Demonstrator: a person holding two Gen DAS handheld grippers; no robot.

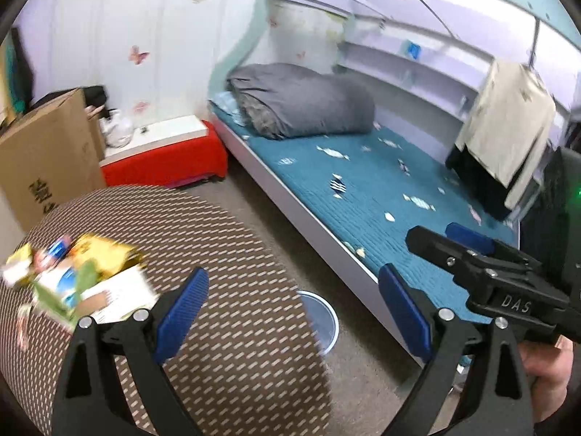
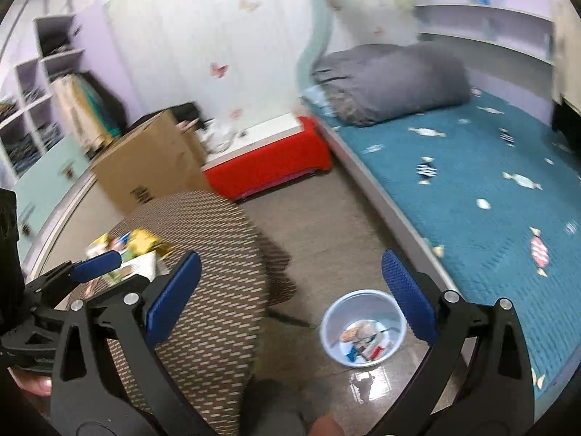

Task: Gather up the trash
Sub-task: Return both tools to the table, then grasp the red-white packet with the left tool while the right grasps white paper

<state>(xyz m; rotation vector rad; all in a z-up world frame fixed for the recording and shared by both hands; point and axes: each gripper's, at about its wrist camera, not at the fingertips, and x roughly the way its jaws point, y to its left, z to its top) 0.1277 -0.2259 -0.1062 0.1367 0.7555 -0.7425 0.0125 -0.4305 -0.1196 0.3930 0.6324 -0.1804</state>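
Step in hand: by my reading, reaching for the next piece from the pile of wrappers (image 1: 72,276) on the round patterned table (image 1: 225,290); neither tool has anything yet.
How to do it well: I would pick one piece at the edge of the heap, such as the white carton (image 1: 120,296) nearest the left gripper (image 1: 290,312), come in low along the tabletop with one pad on each side of it, and close only once it sits well between the pads, so that the loose pieces beside it are not swept off.
Where the trash lies: the heap sits near the table's left edge; the pieces are blurred, so I can only make out yellow, green and white packaging. Some is already in the white bin (image 2: 363,327) on the floor, between the table and the bed (image 2: 472,189).
Left gripper jaws: spread wide, holding nothing, touching nothing; the left pad is just beside the white carton.
Right gripper (image 2: 290,298) jaws: also wide apart and empty, raised over the floor with the bin showing between them.
Risk: light wrappers may slide or flutter off if nudged.
Carry: the bin is low and partly under the table's edge, so the drop wants a position right above it.
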